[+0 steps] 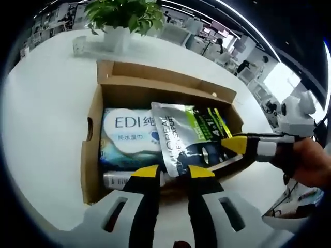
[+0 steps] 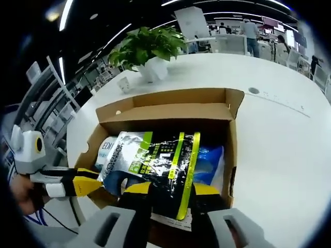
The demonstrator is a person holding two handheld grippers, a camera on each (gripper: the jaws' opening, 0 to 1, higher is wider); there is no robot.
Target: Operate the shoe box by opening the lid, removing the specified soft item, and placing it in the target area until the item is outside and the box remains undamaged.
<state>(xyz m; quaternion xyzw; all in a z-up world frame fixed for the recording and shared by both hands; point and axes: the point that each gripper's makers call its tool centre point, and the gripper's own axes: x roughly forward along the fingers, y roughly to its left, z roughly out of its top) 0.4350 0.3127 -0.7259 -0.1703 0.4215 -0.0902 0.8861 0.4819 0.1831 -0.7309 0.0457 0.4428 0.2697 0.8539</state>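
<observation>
Step in hand: lid already open; the L'Oreal pouch (image 1: 189, 135) is being drawn out of the cardboard shoe box (image 1: 92, 150), tilted up over the box's near edge.
Left gripper (image 1: 172, 173): fingers clamped on the pouch's lower edge, just above the box's near wall.
Right gripper (image 2: 171, 189): fingers closed on the pouch's bottom edge from the other side; in the left gripper view its yellow tips touch the pouch's right side.
Where the pouch is: partly inside the box, lying over a pack of EDI wet wipes (image 1: 126, 137).
Next move, as I judge it: lift both ends together, clear the box wall, then carry it to bare surface (image 2: 279, 144).
In the way: the box's walls and raised lid flap (image 2: 170, 101); dragging could tear the cardboard.
Around: 1 potted plant (image 2: 147, 49) behind the box, well apart; office desks beyond.
</observation>
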